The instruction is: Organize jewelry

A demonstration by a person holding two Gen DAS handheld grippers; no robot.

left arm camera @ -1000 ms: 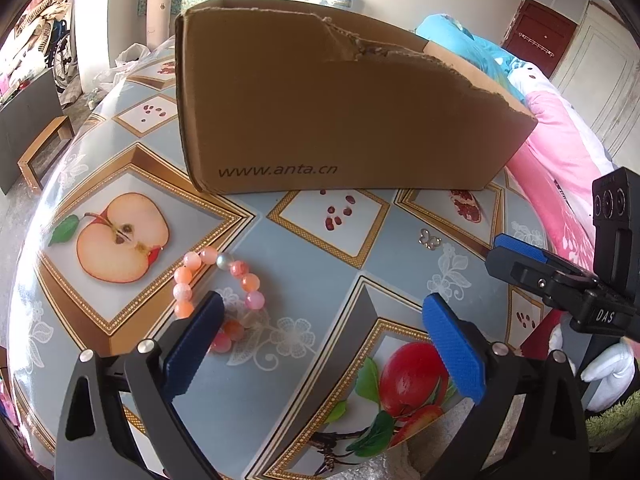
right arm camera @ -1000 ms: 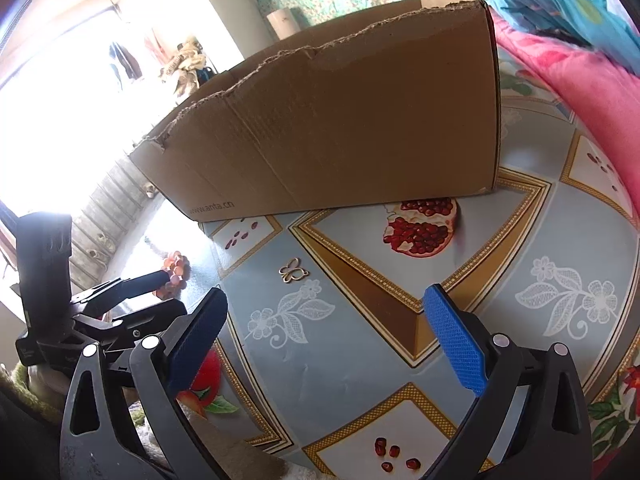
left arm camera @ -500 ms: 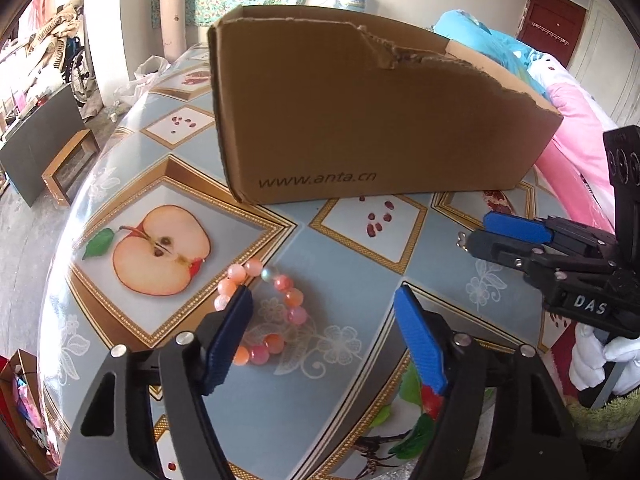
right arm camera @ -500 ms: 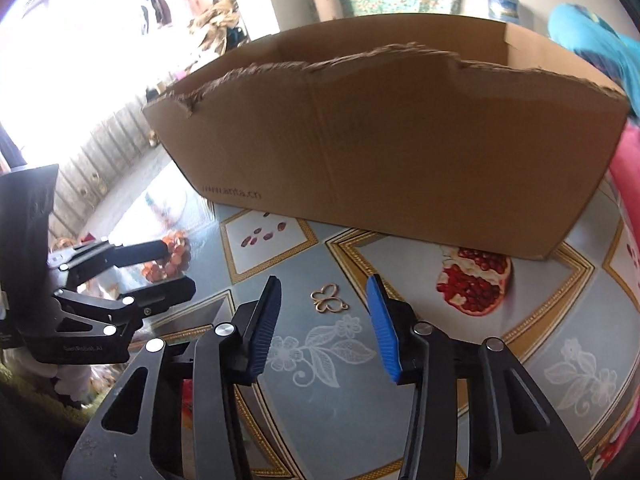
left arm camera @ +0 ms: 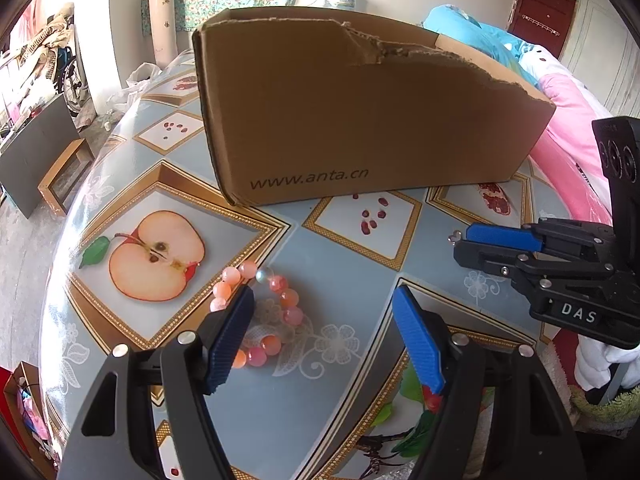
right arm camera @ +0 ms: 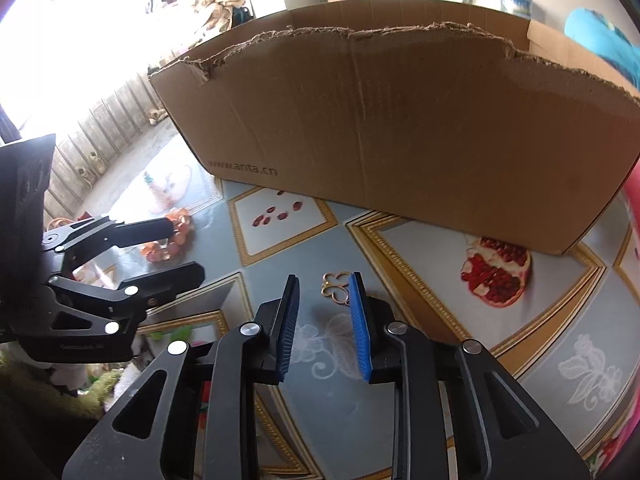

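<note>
A pink and orange bead bracelet [left arm camera: 264, 312] lies on the patterned tablecloth. My left gripper [left arm camera: 324, 296] is open just above it, with its left finger over the bracelet's left side. The bracelet also shows in the right wrist view [right arm camera: 168, 240]. A small gold butterfly-shaped ornament [right arm camera: 335, 289] lies on the cloth. My right gripper [right arm camera: 324, 280] is open but narrowed, its fingertips on either side of the ornament without holding it. The right gripper shows side-on in the left wrist view [left arm camera: 464, 240].
A torn brown cardboard box [left arm camera: 360, 112] marked www.anta.cn stands just beyond both pieces. The round table [left arm camera: 132, 168] curves down at the left. Pink and blue bedding [left arm camera: 568, 92] lies to the right. A low wooden stool [left arm camera: 60, 176] stands on the floor at the left.
Both grippers have moved forward and down to the table. My right gripper has narrowed a lot around the gold ornament. My left gripper has narrowed somewhat and come over the bracelet.
</note>
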